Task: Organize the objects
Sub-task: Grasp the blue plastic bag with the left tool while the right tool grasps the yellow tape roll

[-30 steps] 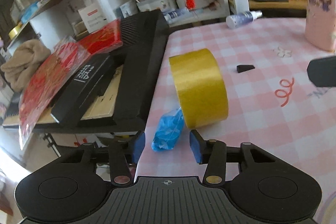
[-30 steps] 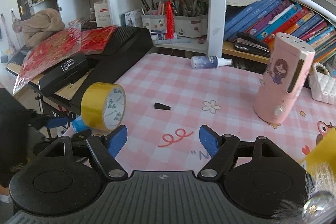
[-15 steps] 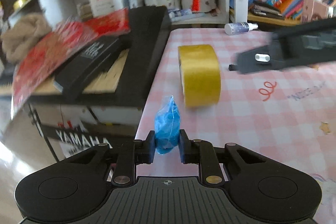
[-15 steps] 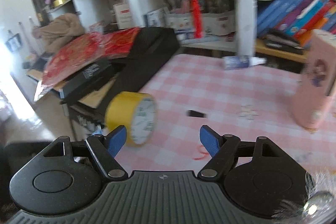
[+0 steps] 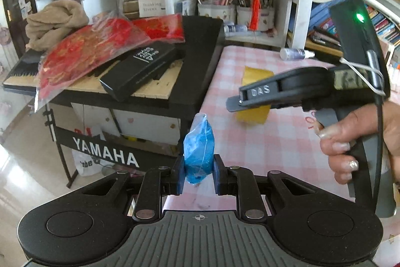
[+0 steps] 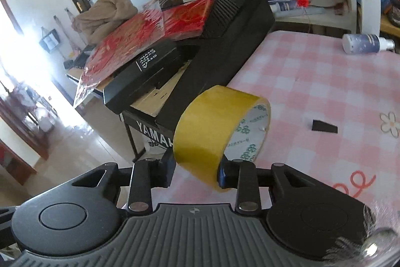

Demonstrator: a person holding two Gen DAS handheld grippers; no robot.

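Both pick-ups look done, so the step in hand is the carry. The left gripper (image 5: 197,175) is clenched on a crumpled blue plastic bag bundle (image 5: 199,150), held clear of the pink checked desk (image 5: 262,142), out over its edge nearest the black Yamaha keyboard (image 5: 200,61). The right gripper (image 6: 196,170) grasps a wide roll of yellow tape (image 6: 212,129) across its width, the roll tilted and sitting near the same keyboard-side edge; whether it is lifted off the cloth I cannot tell. Next, each item needs a resting place chosen, probably away from the keyboard, and both grips kept firm until set down.
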